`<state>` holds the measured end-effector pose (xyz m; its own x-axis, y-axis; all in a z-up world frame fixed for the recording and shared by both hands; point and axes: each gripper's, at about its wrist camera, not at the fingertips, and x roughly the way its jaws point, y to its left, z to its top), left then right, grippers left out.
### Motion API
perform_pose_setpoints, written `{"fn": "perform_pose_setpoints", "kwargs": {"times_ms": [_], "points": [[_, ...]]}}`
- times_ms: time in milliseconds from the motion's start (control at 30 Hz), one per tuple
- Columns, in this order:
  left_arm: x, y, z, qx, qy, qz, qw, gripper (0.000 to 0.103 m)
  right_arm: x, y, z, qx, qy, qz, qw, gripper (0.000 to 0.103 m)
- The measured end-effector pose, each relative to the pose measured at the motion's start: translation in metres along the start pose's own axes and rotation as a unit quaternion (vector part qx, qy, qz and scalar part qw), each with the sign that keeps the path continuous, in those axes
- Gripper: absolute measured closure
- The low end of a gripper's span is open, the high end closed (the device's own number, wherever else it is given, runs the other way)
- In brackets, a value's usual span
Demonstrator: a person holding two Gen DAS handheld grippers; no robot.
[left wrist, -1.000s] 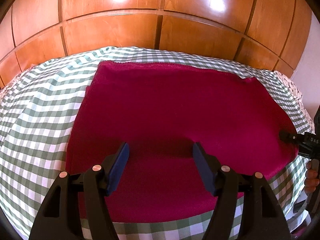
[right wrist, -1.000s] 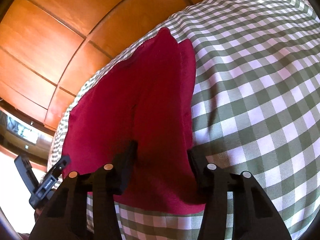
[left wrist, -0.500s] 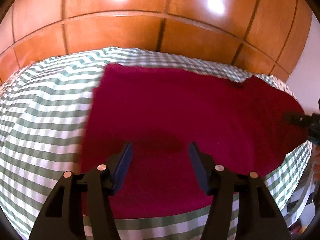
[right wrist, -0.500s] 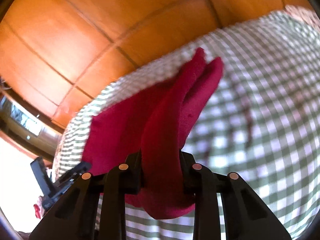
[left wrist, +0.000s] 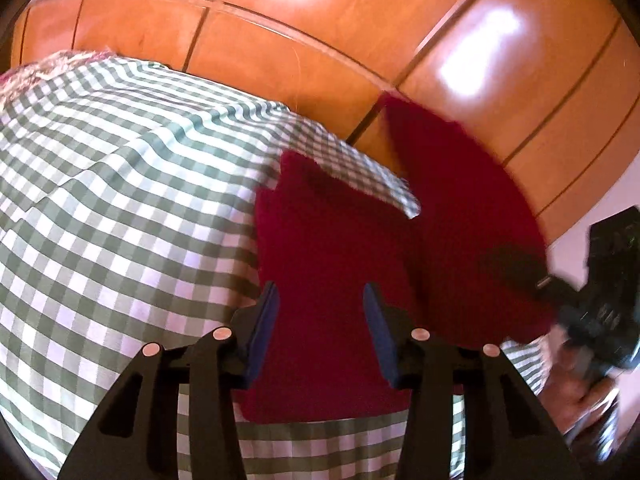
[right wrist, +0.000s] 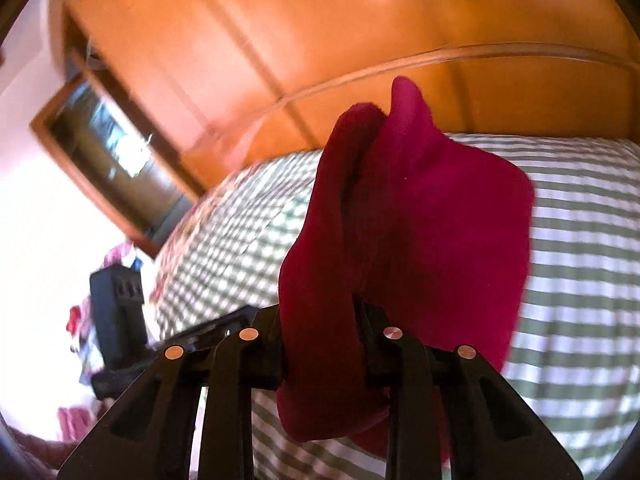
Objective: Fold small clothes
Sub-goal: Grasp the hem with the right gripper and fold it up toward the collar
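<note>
A dark red cloth (left wrist: 332,248) lies on the green-and-white checked bed cover (left wrist: 120,200). Its right side (left wrist: 472,216) is lifted off the bed. My right gripper (right wrist: 320,344) is shut on a bunched edge of the red cloth (right wrist: 400,216) and holds it up in the air. It also shows in the left wrist view (left wrist: 600,292), blurred, at the right. My left gripper (left wrist: 320,320) is open and empty, its jaws apart just above the cloth's near part.
A wooden panelled headboard (left wrist: 320,32) rises behind the bed. A wood-framed opening (right wrist: 116,160) and a bright wall lie to the left in the right wrist view. The left gripper's body (right wrist: 120,312) is at the lower left there.
My right gripper closed on the cloth's right edge and lifted it, swinging it up and leftwards. My left gripper stayed open, narrowed a little, and its view turned left.
</note>
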<state>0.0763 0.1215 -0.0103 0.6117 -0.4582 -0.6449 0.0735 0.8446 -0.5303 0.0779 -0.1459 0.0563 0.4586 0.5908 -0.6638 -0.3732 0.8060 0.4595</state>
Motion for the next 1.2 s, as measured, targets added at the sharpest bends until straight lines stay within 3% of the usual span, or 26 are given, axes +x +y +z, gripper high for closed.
{"fn": "perform_pose_setpoints", "kwargs": {"times_ms": [100, 200, 333, 433, 500, 533, 567, 700, 933, 1000, 1033, 1100, 1200], "points": [[-0.005, 0.011, 0.008, -0.023, -0.003, -0.017, 0.9996, 0.059, 0.044, 0.02, -0.011, -0.033, 0.044, -0.021, 0.998, 0.079], [-0.005, 0.021, 0.011, -0.049, 0.007, -0.05, 0.9975, 0.05, 0.068, 0.024, -0.025, -0.057, 0.073, -0.041, 0.995, 0.079], [-0.001, 0.029, 0.016, -0.077, 0.015, -0.081, 0.9936, 0.047, 0.069, 0.035, -0.04, -0.11, 0.073, -0.056, 0.99, 0.078], [0.005, 0.028, 0.02, -0.095, 0.024, -0.112, 0.9888, 0.043, 0.064, 0.04, -0.044, -0.128, 0.068, -0.045, 0.988, 0.071], [0.009, 0.024, 0.023, -0.099, 0.03, -0.12, 0.9874, 0.037, 0.056, 0.041, -0.047, -0.124, 0.064, -0.018, 0.99, 0.062], [0.012, 0.023, 0.025, -0.099, 0.036, -0.123, 0.9868, 0.035, 0.051, 0.041, -0.049, -0.115, 0.067, 0.011, 0.991, 0.046], [0.013, 0.022, 0.027, -0.098, 0.042, -0.124, 0.9866, 0.033, 0.044, 0.04, -0.053, -0.108, 0.063, 0.029, 0.992, 0.041], [0.025, 0.017, 0.033, -0.092, 0.065, -0.111, 0.9875, 0.031, 0.004, 0.018, -0.073, -0.081, 0.049, 0.026, 0.995, 0.041], [0.034, -0.001, 0.041, -0.059, 0.091, -0.086, 0.9904, 0.031, -0.052, -0.051, -0.111, 0.004, 0.033, -0.052, 0.998, 0.041], [0.04, -0.009, 0.041, -0.04, 0.104, -0.062, 0.9919, 0.038, -0.058, -0.063, -0.117, 0.018, 0.03, -0.066, 0.997, 0.041], [0.044, -0.011, 0.039, -0.032, 0.113, -0.047, 0.992, 0.041, -0.059, -0.066, -0.12, 0.022, 0.028, -0.071, 0.997, 0.046], [0.048, -0.016, 0.035, -0.012, 0.124, -0.016, 0.992, 0.07, -0.059, -0.068, -0.117, 0.025, 0.02, -0.08, 0.996, 0.052], [0.045, -0.02, 0.031, 0.014, 0.113, 0.013, 0.9934, 0.08, -0.058, -0.059, -0.105, 0.007, 0.004, -0.078, 0.997, 0.06]]}}
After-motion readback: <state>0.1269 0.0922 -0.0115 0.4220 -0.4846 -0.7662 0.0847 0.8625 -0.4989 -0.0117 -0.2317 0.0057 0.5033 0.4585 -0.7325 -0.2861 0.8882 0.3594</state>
